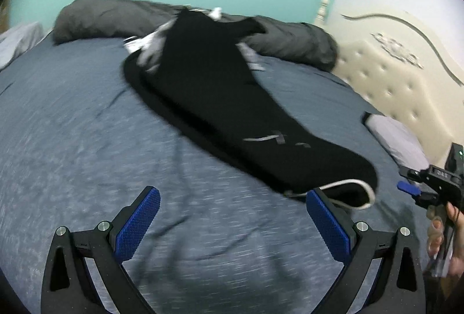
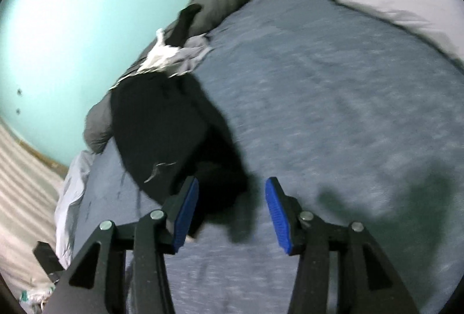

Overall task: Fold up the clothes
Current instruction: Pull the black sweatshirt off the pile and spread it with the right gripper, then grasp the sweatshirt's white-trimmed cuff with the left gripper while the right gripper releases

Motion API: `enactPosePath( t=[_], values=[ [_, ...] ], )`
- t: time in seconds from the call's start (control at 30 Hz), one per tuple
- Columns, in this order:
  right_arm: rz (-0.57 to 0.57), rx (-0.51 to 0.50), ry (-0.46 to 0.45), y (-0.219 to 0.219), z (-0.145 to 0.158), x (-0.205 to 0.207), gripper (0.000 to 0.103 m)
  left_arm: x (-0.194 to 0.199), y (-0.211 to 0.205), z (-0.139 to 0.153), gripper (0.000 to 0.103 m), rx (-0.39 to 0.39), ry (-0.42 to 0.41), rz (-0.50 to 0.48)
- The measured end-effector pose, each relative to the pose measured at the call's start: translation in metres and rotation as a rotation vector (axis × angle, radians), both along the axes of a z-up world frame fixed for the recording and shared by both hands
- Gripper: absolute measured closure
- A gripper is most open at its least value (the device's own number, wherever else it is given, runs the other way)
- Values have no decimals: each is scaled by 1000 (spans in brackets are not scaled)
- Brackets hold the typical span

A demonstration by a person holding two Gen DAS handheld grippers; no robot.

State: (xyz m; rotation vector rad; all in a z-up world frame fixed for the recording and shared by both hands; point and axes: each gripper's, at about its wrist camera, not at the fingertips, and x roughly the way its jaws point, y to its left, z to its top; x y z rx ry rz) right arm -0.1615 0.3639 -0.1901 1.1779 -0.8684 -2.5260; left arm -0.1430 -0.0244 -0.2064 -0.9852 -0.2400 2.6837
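Across the blue-grey bed a long black garment lies stretched out, folded lengthwise into a narrow strip, probably trousers judging by the white drawstring looping out of its near end. Its long axis runs diagonally in the left wrist view, the drawstring end pointing toward the cameras and the far end reaching up against the rolled dark grey blanket by the turquoise wall, where some white and pale cloth is heaped. Both views are smeared by motion. The left tongs stand wide apart with nothing between them, hovering over bare sheet just short of the near end; the right tongs are partly apart too, empty, with the near end of the garment lying beyond and below their left pad. The likeliest trouble, I judge, is a sloppy pinch: taking only the top layer or the drawstring would let the lengthwise fold slide apart when lifted. A second risk is that the far end drags the pale cloth along, since the two overlap there.
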Motion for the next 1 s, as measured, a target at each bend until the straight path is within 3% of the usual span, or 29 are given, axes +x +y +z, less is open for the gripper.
enactPosePath(
  t=[0.17,0.37,0.63,0.7,0.83,0.9,0.97,1.0],
  values=[
    [-47,9,7,41,13,11,54,-7,66,9,0,-37,-43,-126],
    [-59,-21,-4,67,15,27,54,-11,149,15,0,-152,-49,-269],
    [-43,-57,-7,76,19,37,53,-43,208,-7,2,-288,-132,-337],
    [-39,-57,-4,78,21,38,53,-54,211,-14,6,-298,-165,-335],
    [-20,-57,-3,77,21,39,52,-70,210,-27,29,-317,-212,-325],
    [-10,-57,-4,75,21,39,52,-73,208,-34,36,-331,-232,-332],
    [-5,-62,-7,74,19,38,52,-75,206,-39,57,-343,-249,-339],
    [-3,-63,-9,73,19,38,52,-76,204,-40,60,-348,-250,-338]
  ],
)
